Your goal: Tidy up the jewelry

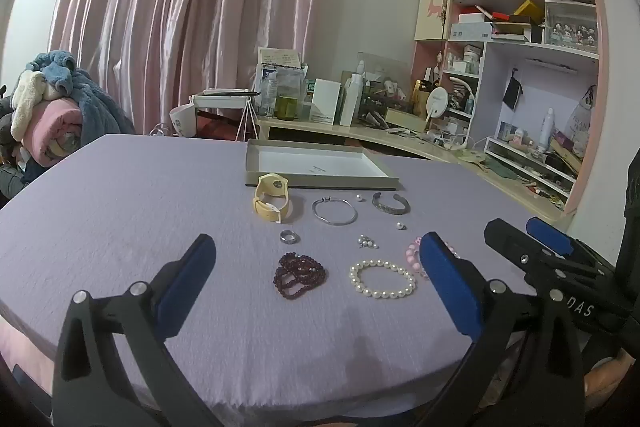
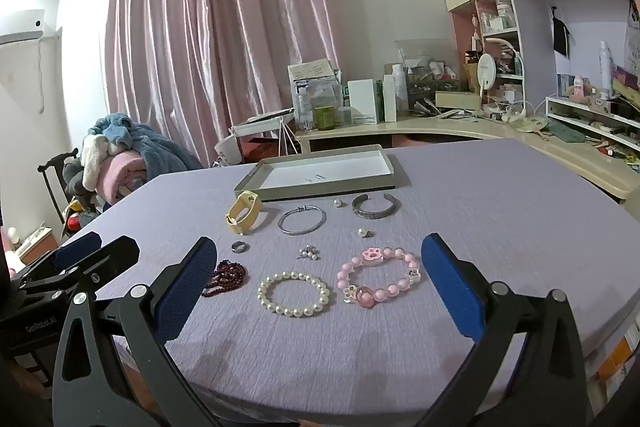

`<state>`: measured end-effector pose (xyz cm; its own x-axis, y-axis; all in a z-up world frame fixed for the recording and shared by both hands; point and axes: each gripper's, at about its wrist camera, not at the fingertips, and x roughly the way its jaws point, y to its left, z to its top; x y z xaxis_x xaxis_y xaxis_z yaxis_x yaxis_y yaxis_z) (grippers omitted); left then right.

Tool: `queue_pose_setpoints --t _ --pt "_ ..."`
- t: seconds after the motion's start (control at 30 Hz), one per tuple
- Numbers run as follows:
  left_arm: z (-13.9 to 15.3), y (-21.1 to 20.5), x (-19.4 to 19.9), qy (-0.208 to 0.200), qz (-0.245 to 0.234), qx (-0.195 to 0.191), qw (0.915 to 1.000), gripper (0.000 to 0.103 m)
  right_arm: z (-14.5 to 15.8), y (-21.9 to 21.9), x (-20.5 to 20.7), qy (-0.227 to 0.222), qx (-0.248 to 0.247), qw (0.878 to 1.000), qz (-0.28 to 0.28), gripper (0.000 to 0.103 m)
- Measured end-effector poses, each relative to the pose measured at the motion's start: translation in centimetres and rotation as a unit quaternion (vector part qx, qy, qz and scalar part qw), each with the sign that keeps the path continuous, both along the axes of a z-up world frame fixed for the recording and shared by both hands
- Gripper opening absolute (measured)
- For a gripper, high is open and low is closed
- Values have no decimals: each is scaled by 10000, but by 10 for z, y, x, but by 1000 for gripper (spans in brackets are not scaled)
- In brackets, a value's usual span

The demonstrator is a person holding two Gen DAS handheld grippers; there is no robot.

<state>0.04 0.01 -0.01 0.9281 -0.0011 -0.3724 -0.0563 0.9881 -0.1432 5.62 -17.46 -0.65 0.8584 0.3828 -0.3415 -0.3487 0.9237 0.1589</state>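
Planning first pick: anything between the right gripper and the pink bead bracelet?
Nothing visible. The right gripper is open above the near table edge, and the pink bead bracelet lies flat on the purple cloth just ahead. The pearl bracelet sits beside it, apart.

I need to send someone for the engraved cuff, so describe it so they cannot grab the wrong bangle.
Start at the shallow grey tray at the far side of the lilac tablecloth. Just in front of its right end lies the cuff bracelet. Unlike the thin silver bangle on its left, a closed hoop, it is a broad, dark, patterned band with an open gap facing the tray.
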Motion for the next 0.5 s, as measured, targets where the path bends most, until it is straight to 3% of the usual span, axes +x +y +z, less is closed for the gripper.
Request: queue_pose_setpoints --t 0.5 --pt "0 0 0 -14 6 1 10000 101 0 -2 1 0 10 10000 1 102"
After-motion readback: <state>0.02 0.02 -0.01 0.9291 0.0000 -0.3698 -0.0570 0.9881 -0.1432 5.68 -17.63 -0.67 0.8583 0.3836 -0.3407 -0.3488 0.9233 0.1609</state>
